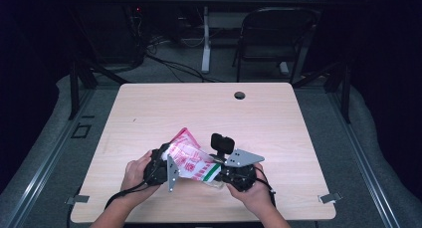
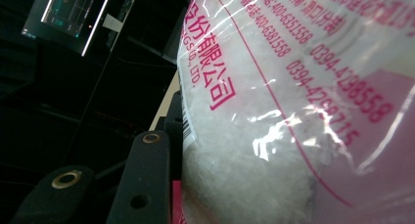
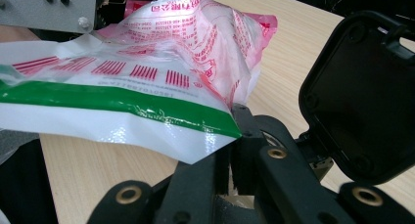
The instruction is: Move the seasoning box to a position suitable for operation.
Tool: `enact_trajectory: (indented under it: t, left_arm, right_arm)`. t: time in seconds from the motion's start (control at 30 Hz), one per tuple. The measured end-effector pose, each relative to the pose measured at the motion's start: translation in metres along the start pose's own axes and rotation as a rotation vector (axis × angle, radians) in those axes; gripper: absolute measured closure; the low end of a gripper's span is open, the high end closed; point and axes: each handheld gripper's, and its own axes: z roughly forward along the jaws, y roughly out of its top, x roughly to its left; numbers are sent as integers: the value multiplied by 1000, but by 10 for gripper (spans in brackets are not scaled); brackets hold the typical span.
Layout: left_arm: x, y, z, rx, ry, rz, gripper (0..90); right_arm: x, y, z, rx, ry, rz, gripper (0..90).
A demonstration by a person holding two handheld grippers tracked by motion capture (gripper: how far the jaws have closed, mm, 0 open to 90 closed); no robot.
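Plastic bag [image 1: 189, 158] of white granules with pink print, held over the near part of my surface [image 1: 278, 118], between both hands. Left gripper [image 1: 160, 166]: jaws clamped on its bulging body. Right gripper [image 1: 234, 173]: jaws together, pinching the green-striped edge.

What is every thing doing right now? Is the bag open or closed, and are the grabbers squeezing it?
Bag: sealed, white powder inside, held up off the table between both grippers.
Left hand-held gripper: shut on the bag's fat end.
Right hand-held gripper: shut on the bag's flat green-striped edge.
Table: bare light wood around the bag.
Folding chair: unfolded, nobody on it, behind the table.
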Motion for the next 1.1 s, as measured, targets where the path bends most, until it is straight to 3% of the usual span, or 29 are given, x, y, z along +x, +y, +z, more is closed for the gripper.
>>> enact_trajectory:
  t: [0.53,0.83,1.1]
  left_arm:
    - [4,8,-1,3,17,34,644]
    - [8,10,-1,1,19,48,644]
    - [9,10,-2,6,9,63,645]
  right_arm:
    - [-4,-1,-3,14,7,8,900]
    - [-7,1,-4,12,27,46,900]
    - [-4,2,-2,31,12,20,884]
